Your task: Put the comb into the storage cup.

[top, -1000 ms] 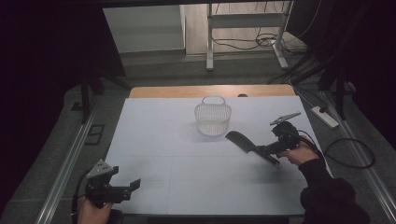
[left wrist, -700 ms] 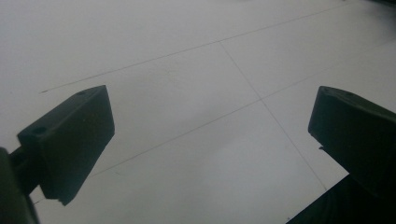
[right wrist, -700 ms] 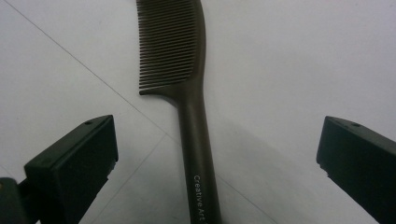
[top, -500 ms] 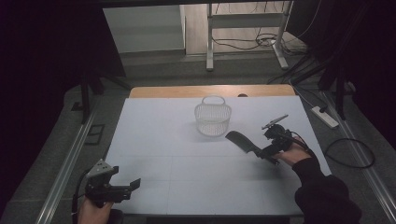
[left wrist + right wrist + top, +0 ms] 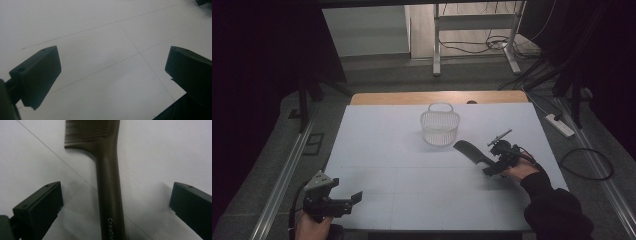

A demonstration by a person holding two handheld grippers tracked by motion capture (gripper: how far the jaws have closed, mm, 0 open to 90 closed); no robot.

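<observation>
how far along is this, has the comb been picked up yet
Not yet. Done so far: the right gripper is lined up at the comb, its open jaws straddling the handle. In hand: nothing is clamped; the comb lies flat on the table. Left: closing and lifting, perhaps toward the basket. The left gripper is open, holding nothing.

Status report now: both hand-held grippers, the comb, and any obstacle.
Right hand-held gripper open, jaws on either side of the comb handle. Comb flat on table. Left hand-held gripper open, empty. Basket beyond comb, not in the way.
</observation>
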